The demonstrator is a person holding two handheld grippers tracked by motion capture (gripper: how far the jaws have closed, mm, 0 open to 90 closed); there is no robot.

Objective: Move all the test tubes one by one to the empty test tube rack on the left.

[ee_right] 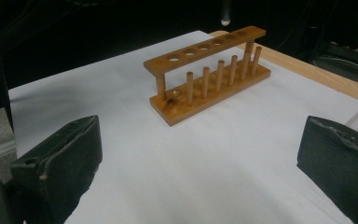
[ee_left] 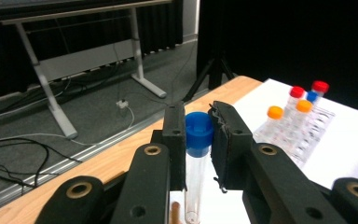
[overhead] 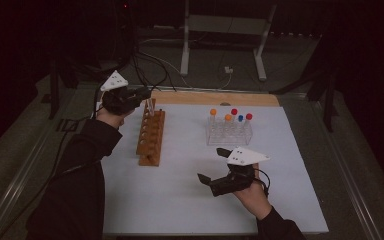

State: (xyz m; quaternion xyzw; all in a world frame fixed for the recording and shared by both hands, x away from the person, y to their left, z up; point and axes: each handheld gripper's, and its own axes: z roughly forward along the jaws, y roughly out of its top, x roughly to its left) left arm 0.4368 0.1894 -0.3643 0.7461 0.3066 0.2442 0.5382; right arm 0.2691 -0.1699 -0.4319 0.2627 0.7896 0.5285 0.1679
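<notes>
Over the far end of the wooden rack (overhead: 150,138): my left tongs (ee_left: 199,140) clamp a tube (ee_left: 196,186), not yet seated.
Progress: rack holes empty; five capped tubes wait in the clear holder (overhead: 229,134).
Tube: clear, slender, blue cap (ee_left: 199,133), hanging upright.
Right tongs (ee_right: 200,163): jaws apart, empty, above the desk (overhead: 180,200).

A clear tube (ee_left: 195,186) with a blue cap (ee_left: 199,134) is hanging upright over the far end of the wooden rack (overhead: 150,136).
</notes>
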